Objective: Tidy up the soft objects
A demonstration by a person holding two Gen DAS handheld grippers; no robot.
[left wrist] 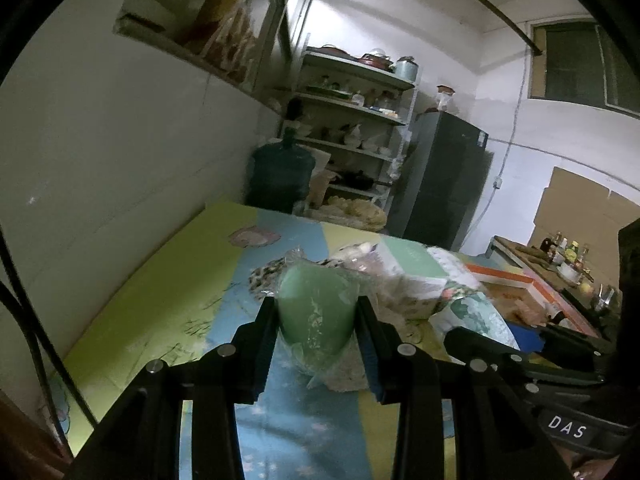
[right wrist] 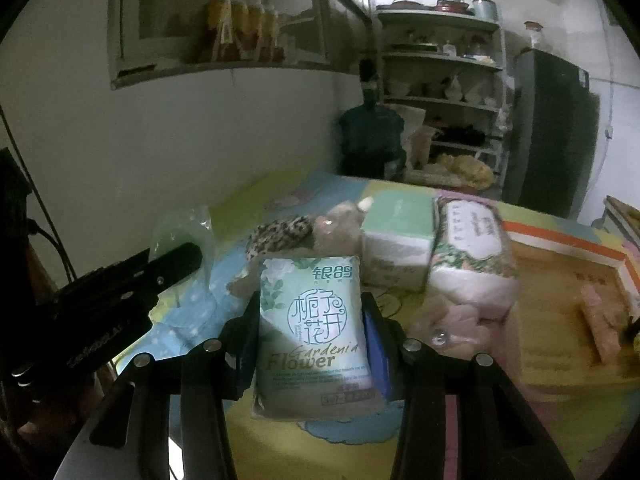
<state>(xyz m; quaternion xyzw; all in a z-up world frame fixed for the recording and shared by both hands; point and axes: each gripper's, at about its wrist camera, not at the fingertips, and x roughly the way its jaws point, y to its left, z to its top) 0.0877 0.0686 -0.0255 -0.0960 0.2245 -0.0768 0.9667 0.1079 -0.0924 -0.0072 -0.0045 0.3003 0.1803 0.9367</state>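
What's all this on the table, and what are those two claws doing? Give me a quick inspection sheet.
Surface: colourful patterned mat covering the table.
Job's things: green item in clear wrap; Gardenia Flower tissue pack; more tissue packs behind.
Clutter: orange-edged box to the right.
Grippers: left claw shut on the green item; right claw shut on the Gardenia pack.
Cables: dark cables at the left edge.
Surroundings: water jug, shelves of dishes, fridge.
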